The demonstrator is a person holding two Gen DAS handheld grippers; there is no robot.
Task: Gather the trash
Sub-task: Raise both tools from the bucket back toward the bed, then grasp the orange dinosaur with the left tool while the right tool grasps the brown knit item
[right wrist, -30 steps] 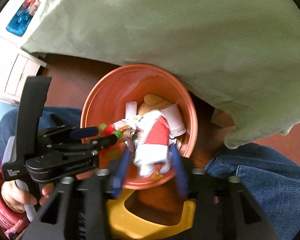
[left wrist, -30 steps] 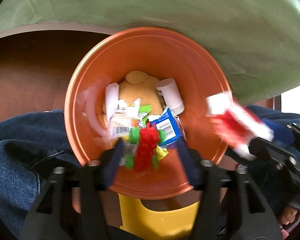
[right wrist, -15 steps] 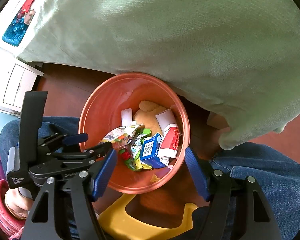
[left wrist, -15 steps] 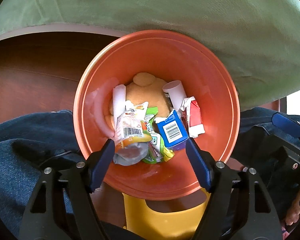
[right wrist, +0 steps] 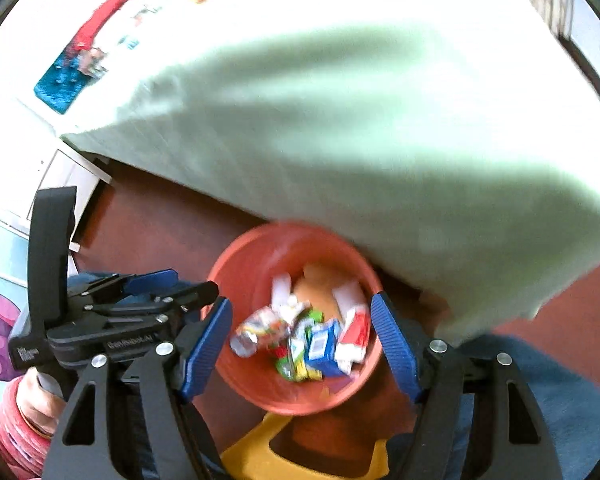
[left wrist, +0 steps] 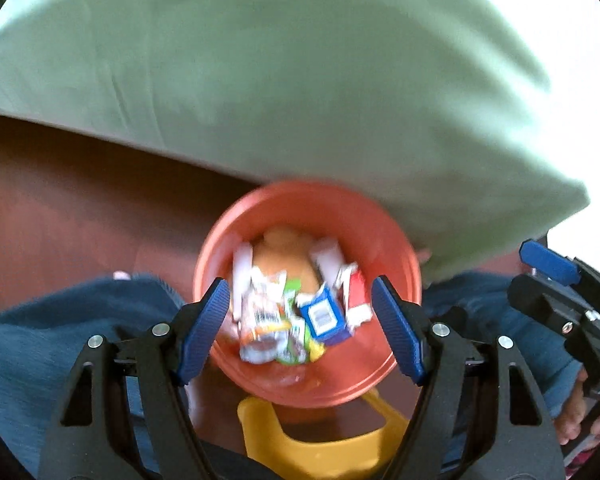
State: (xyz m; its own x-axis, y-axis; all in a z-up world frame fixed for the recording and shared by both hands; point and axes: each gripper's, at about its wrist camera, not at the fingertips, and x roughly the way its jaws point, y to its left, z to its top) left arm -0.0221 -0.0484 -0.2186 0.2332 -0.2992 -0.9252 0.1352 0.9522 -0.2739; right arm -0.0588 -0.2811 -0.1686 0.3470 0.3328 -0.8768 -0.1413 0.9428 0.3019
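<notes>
An orange bin (left wrist: 384,232) stands on the floor between my knees; it also shows in the right wrist view (right wrist: 252,272). It holds several pieces of trash: a blue carton (left wrist: 323,316), a red-and-white carton (left wrist: 356,292), a crumpled barcode wrapper (left wrist: 262,316), a white tube (left wrist: 328,258). The same blue carton (right wrist: 320,346) and red-and-white carton (right wrist: 354,334) show in the right view. My left gripper (left wrist: 300,332) is open and empty above the bin. My right gripper (right wrist: 302,344) is open and empty above it too. Both views are blurred.
A table under a pale green cloth (left wrist: 300,80) overhangs the bin's far side. A yellow stool (left wrist: 312,452) sits under the bin's near edge. My jeans-clad legs (left wrist: 40,340) flank the bin. White drawers (right wrist: 68,176) stand at the left.
Both grippers opened and dropped their trash into the bin: the red toy piece from the left, the red-and-white carton from the right. Both have since lifted away from the bin.
</notes>
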